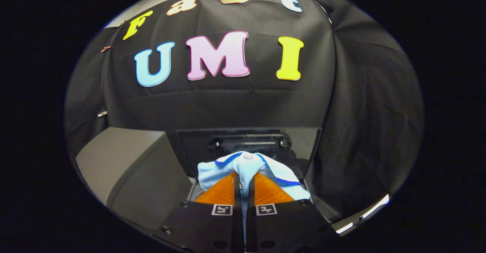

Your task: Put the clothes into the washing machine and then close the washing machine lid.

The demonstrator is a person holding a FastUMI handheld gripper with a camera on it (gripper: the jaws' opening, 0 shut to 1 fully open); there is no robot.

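Tightly pinched tongs (243, 181) around shirt (246, 165).

A black cloth wall (235, 105) hangs behind, a second dark drape (364, 131) falls in folds on one side, and a grey slanted panel (114, 158) stands opposite.

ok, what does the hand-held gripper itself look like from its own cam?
The hand-held gripper has two wedge-shaped fingers with ribbed inner faces, mounted on dark blocky carriers. Each carrier bears a small square black-and-white fiducial marker and round screw heads.
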